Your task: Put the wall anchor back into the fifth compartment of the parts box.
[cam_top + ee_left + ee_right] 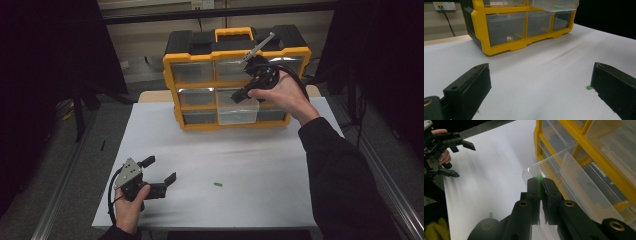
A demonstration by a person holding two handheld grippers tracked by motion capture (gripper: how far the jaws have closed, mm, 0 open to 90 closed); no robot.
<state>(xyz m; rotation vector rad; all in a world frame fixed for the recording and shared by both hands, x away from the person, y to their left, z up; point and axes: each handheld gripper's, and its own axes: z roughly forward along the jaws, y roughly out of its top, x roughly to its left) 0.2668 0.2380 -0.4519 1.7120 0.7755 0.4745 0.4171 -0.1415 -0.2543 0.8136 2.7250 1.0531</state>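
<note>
Right at the front of the yellow organizer (235, 75), the right tongs (239, 95) are pinching a small green piece (539, 179) between their black jaws, and in the right gripper view that piece pokes up just past the tips, above the rim of the clear drawer (238, 112) pulled out of the organizer's middle column. That drawer sticks out toward the person from the organizer's front face, and a bit of green shows inside it through the clear plastic. The hand (285, 92) carrying the right tongs is up in front of the organizer's top and middle rows. Well away from the organizer, near the front left corner of the white counter (280, 160), the left tongs (162, 170) sit low with their jaws spread wide and nothing between them. Another small green piece (217, 184) lies loose on the counter, also far from the organizer, off to the right of the left tongs; in the left gripper view it sits just beside the right-hand jaw, though I can't tell if it's touching.
</note>
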